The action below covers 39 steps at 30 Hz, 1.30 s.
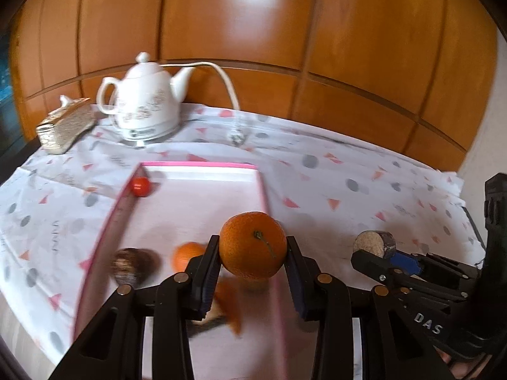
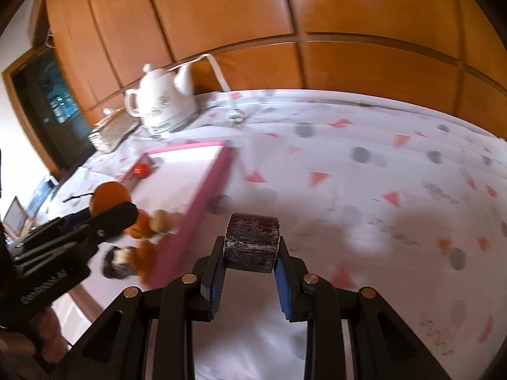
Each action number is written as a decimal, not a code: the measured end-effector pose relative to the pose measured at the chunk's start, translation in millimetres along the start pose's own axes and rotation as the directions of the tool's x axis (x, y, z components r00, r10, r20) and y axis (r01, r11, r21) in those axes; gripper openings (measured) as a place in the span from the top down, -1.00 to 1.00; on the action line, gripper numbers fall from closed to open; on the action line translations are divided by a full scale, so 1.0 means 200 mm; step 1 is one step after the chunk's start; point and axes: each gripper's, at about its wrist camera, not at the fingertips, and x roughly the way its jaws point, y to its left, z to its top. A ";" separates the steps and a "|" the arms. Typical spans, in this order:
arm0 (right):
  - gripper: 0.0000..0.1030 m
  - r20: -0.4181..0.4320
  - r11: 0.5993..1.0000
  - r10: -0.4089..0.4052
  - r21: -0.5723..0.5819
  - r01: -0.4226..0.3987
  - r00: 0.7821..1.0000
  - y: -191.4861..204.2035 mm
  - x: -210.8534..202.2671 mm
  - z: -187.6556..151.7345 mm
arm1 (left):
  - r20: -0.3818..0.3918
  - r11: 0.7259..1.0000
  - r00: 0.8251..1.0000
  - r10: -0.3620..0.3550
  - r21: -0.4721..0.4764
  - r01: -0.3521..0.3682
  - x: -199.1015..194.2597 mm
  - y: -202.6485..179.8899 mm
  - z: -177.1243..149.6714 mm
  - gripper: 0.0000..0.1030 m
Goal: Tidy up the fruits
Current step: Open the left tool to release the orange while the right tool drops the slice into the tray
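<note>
The left gripper (image 1: 253, 253) is closed on an orange (image 1: 253, 244), its two fingers pressed against the fruit's sides, stem facing the camera; the orange hangs over the right wall of a pink-rimmed tray (image 1: 202, 165). The right gripper (image 2: 252, 250) is closed around a dark brown cylinder (image 2: 252, 242) with a pale cut end, held above the patterned tablecloth (image 2: 364, 174) just right of the tray.

Inside the tray, a small red fruit (image 1: 139, 186) sits in the far left corner; a smaller orange (image 1: 185, 255) and a dark round fruit (image 1: 131, 266) lie near the left wall at the near end, both blurred; more orange pieces under the left gripper are too blurred to identify.

Beyond the tray's far end stands a white teapot-shaped kettle (image 1: 147, 98) with a white cord (image 1: 226, 79); left of the kettle lies a shiny gold box (image 1: 65, 126); behind everything, wooden panelling (image 1: 285, 31).
</note>
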 end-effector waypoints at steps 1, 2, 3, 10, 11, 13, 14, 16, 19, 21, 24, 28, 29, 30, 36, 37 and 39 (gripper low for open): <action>0.45 -0.007 1.000 0.016 -0.009 -0.016 1.000 0.03 0.01 0.01 | 0.003 1.000 1.000 0.016 -0.013 -0.016 0.00 0.04 0.01 0.24; 0.45 -0.022 0.999 0.041 -0.024 -0.041 0.999 0.07 0.04 0.03 | 0.006 0.999 1.000 0.028 -0.020 -0.028 -0.01 0.06 0.01 0.23; 0.45 -0.028 0.998 0.048 -0.035 -0.049 0.998 0.11 0.06 0.03 | 0.009 0.999 0.999 0.045 -0.029 -0.045 -0.01 0.10 0.01 0.23; 0.44 -0.073 0.988 0.092 -0.117 -0.100 0.993 0.35 0.20 0.08 | 0.000 0.988 0.993 0.122 -0.100 -0.122 0.00 0.31 0.03 0.20; 0.44 -0.085 0.987 0.097 -0.118 -0.107 0.992 0.36 0.22 0.09 | 0.004 0.986 0.991 0.131 -0.106 -0.130 0.00 0.32 0.03 0.13; 0.43 -0.102 0.986 0.115 -0.111 -0.126 0.988 0.40 0.25 0.09 | 0.018 0.982 0.988 0.154 -0.117 -0.151 -0.02 0.34 0.02 -0.06; 0.36 -0.103 0.985 0.123 -0.110 -0.135 0.987 0.42 0.26 0.10 | 0.024 0.981 0.988 0.155 -0.119 -0.151 -0.04 0.35 0.02 -0.08; 0.34 -0.104 0.982 0.144 -0.105 -0.155 0.984 0.44 0.25 0.10 | 0.034 0.980 0.985 0.168 -0.114 -0.163 -0.06 0.36 0.02 -0.12; 0.33 -0.077 0.982 0.133 -0.122 -0.141 0.988 0.47 0.21 0.08 | 0.047 0.979 0.984 0.172 -0.123 -0.165 -0.10 0.37 0.02 -0.20; 0.33 -0.044 0.986 0.097 -0.129 -0.102 0.994 0.48 0.16 0.06 | 0.050 0.979 0.984 0.169 -0.126 -0.162 -0.13 0.37 0.02 -0.39; 0.30 0.006 0.991 0.023 -0.134 -0.022 1.000 0.48 0.10 0.03 | 0.064 0.978 0.983 0.174 -0.125 -0.166 -0.17 0.35 0.00 -0.48; 0.26 0.054 0.991 -0.057 -0.115 0.062 0.997 0.48 0.02 -0.02 | 0.080 0.977 0.981 0.179 -0.132 -0.168 -0.24 0.34 -0.02 -0.63; 0.26 0.058 0.991 -0.067 -0.116 0.073 0.996 0.48 0.01 -0.03 | 0.081 0.977 0.980 0.182 -0.130 -0.171 -0.25 0.33 -0.02 -0.64; 0.26 0.063 0.989 -0.081 -0.118 0.088 0.995 0.48 0.00 -0.05 | 0.082 0.976 0.979 0.186 -0.127 -0.175 -0.26 0.32 -0.03 -0.67; 0.26 0.064 0.987 -0.114 -0.104 0.120 0.991 0.48 -0.03 -0.11 | 0.091 0.977 0.978 0.187 -0.122 -0.175 -0.31 0.29 -0.06 -0.77; 0.25 0.064 0.987 -0.118 -0.102 0.124 0.991 0.48 -0.03 -0.11 | 0.094 0.977 0.977 0.189 -0.118 -0.177 -0.32 0.28 -0.06 -0.78; 0.25 0.067 0.987 -0.124 -0.095 0.130 0.990 0.48 -0.04 -0.11 | 0.099 0.977 0.977 0.191 -0.114 -0.179 -0.34 0.27 -0.07 -0.83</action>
